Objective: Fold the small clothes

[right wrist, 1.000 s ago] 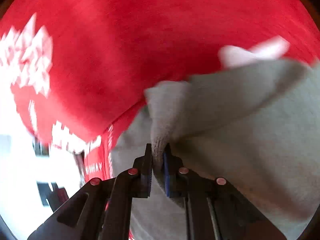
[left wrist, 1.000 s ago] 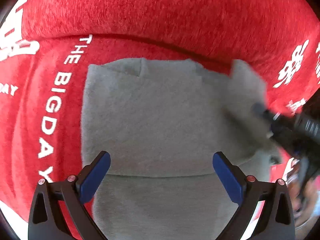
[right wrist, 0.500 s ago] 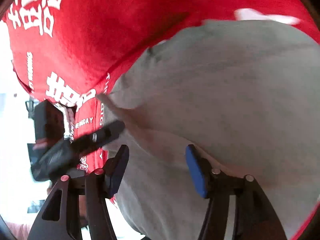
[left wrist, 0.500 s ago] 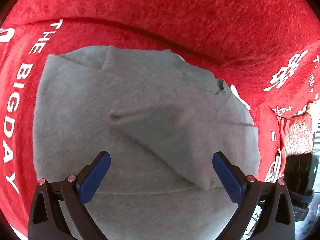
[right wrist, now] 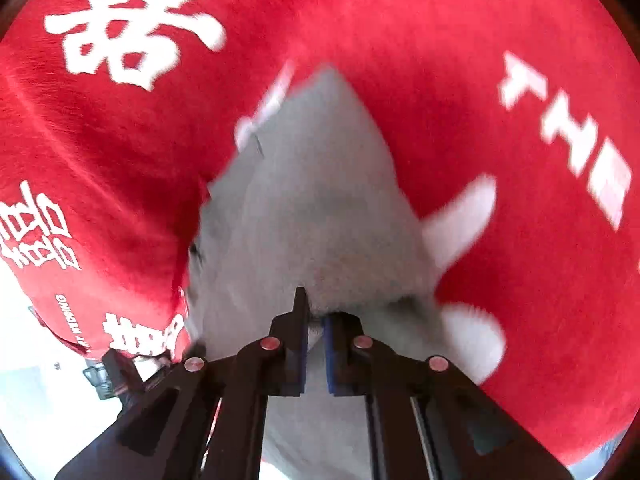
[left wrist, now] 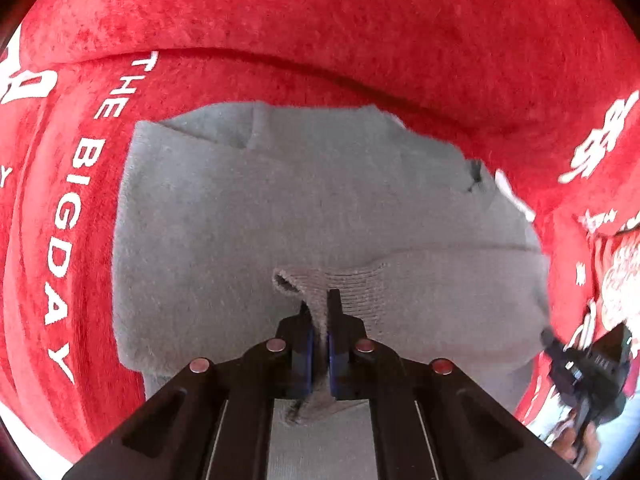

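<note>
A small grey knit garment (left wrist: 304,200) lies on a red cloth (left wrist: 320,32) with white lettering. My left gripper (left wrist: 319,312) is shut on the garment's ribbed cuff (left wrist: 340,284), which lies across the body of the garment. My right gripper (right wrist: 315,316) is shut on an edge of the same grey garment (right wrist: 316,208), which rises ahead of it in a blurred peak. The right gripper also shows at the lower right of the left wrist view (left wrist: 580,368).
The red cloth (right wrist: 500,80) covers the whole surface and bears white characters and the words "THE BIG DAY" (left wrist: 80,184). Its edge drops off at the lower left of the right wrist view (right wrist: 80,340), with a pale floor beyond.
Both grippers were open half a second ago and are now shut on the garment. The left has closed on the ribbed cuff, the right on an edge of the fabric.
</note>
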`<state>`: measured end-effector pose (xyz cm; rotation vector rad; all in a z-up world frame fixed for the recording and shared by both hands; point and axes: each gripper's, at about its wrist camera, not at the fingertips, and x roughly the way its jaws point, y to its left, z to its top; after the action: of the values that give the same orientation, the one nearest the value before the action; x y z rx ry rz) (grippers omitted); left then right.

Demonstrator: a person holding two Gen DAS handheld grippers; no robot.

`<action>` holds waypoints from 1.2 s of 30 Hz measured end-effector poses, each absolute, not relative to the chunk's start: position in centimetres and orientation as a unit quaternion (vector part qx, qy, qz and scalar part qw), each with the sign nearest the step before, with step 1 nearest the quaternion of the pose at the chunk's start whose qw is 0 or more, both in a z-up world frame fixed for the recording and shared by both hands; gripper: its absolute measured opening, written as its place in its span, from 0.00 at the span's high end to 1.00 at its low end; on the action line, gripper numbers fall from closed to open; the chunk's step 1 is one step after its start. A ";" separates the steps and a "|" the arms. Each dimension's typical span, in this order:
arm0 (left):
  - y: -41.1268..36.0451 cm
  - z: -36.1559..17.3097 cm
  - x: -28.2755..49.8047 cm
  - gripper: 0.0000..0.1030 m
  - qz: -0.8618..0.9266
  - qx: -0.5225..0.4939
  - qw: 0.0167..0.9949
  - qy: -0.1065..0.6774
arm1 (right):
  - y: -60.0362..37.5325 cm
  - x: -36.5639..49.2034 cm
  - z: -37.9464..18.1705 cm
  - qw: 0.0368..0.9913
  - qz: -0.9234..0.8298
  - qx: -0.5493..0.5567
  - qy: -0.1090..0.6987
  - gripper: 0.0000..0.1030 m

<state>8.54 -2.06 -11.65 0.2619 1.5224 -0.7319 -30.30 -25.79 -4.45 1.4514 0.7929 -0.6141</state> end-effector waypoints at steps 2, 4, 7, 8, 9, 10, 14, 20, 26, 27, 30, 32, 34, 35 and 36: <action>-2.3 -12.0 7.9 0.94 -0.322 0.138 0.657 0.668 | -26.1 -30.4 -5.1 0.626 -0.274 0.642 0.349 0.93; -2.4 -11.8 7.4 0.94 -0.326 0.157 0.663 0.656 | -26.8 -31.8 -5.4 0.619 -0.283 0.637 0.361 0.93; -2.2 -11.0 7.5 0.94 -0.323 0.174 0.673 0.643 | -26.3 -32.5 -5.6 0.608 -0.264 0.643 0.384 0.92; -2.0 -10.6 7.7 0.94 -0.319 0.187 0.677 0.637 | -25.9 -32.9 -5.5 0.606 -0.258 0.638 0.398 0.91; -1.9 -10.3 7.8 0.94 -0.318 0.193 0.679 0.633 | -25.6 -33.1 -4.9 0.608 -0.254 0.623 0.421 0.91; -1.8 -9.9 7.9 0.94 -0.318 0.202 0.683 0.626 | -25.4 -33.3 -4.1 0.618 -0.254 0.603 0.435 0.91; -1.3 -8.7 8.7 0.94 -0.318 0.223 0.695 0.605 | -27.2 -34.3 -1.0 0.664 -0.272 0.560 0.414 0.66; -3.3 -10.4 8.1 0.94 -0.312 0.224 0.684 0.620 | -32.6 -32.4 -4.4 0.643 -0.275 0.598 0.392 0.30; -4.4 -10.3 7.8 0.94 -0.309 0.222 0.698 0.606 | -32.6 -27.7 -3.2 0.679 -0.265 0.494 0.474 0.92; -4.5 -10.3 8.0 0.94 -0.306 0.223 0.702 0.604 | -32.8 -27.9 -2.7 0.686 -0.275 0.480 0.473 0.92; -4.4 -10.3 9.0 0.94 -0.284 0.228 0.711 0.602 | -34.0 -29.5 -4.2 0.662 -0.311 0.490 0.475 0.92; -3.9 -10.0 9.5 0.94 -0.277 0.224 0.713 0.604 | -34.5 -31.0 -5.1 0.649 -0.311 0.525 0.453 0.92; -3.0 -9.3 9.6 0.94 -0.276 0.226 0.718 0.598 | -34.2 -31.3 -4.5 0.652 -0.316 0.517 0.455 0.92; -2.5 -8.9 9.6 0.94 -0.275 0.229 0.719 0.596 | -34.0 -31.3 -4.3 0.651 -0.322 0.505 0.466 0.92; -2.0 -8.6 9.4 0.94 -0.276 0.229 0.718 0.597 | -33.7 -31.4 -3.9 0.646 -0.331 0.495 0.478 0.92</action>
<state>9.42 -1.99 -8.56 0.5066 1.3203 -0.6110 -31.45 -33.69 -3.93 1.1274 1.0870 -0.7531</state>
